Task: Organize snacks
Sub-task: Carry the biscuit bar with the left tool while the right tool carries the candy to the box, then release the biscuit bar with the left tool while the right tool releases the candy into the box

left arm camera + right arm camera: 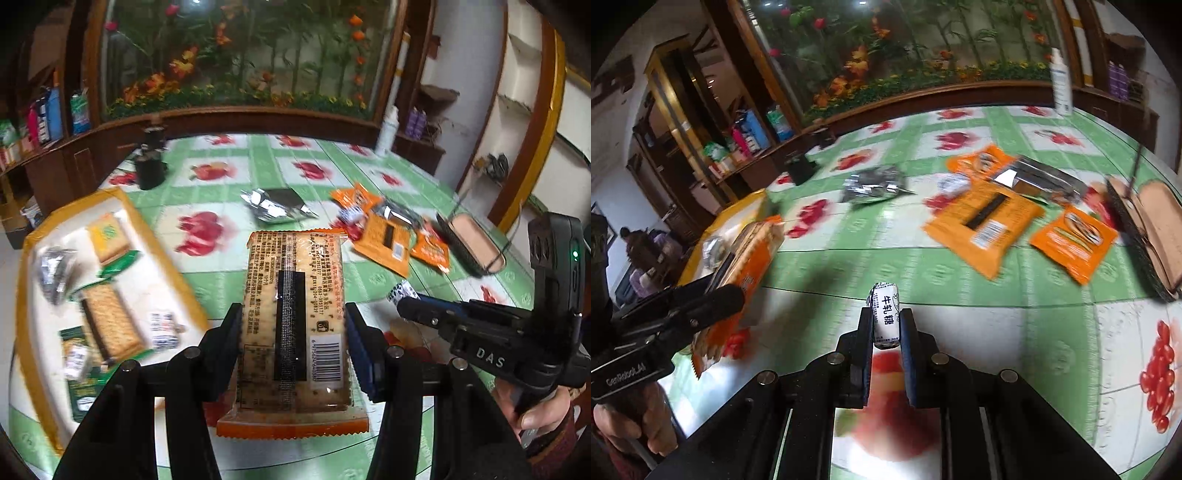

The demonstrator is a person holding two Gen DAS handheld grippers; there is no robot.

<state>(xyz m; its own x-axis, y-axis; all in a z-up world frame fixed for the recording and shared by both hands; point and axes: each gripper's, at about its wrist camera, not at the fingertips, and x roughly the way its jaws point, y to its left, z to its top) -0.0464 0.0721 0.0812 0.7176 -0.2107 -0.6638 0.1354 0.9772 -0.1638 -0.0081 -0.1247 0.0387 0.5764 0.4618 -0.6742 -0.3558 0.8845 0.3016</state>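
Note:
My left gripper [293, 314] is shut on an orange-edged cracker pack [293, 325], held above the table, barcode side up. It also shows in the right wrist view [746, 258] at the left. My right gripper [885, 319] is shut on a small white nougat candy [885, 314]; its tip shows in the left wrist view [402, 291]. A yellow-rimmed tray [40, 236] at the left holds cracker packs [110, 321], a foil pack and small candies. Orange snack packs [982, 221] and silver foil packs [873, 188] lie on the table.
The table has a green and white fruit-print cloth [221, 173]. A black container [149, 162] stands at the back left, a white bottle [1060, 85] at the back right. A brown case [1152, 229] lies at the right. Wooden shelves and a plant display stand behind.

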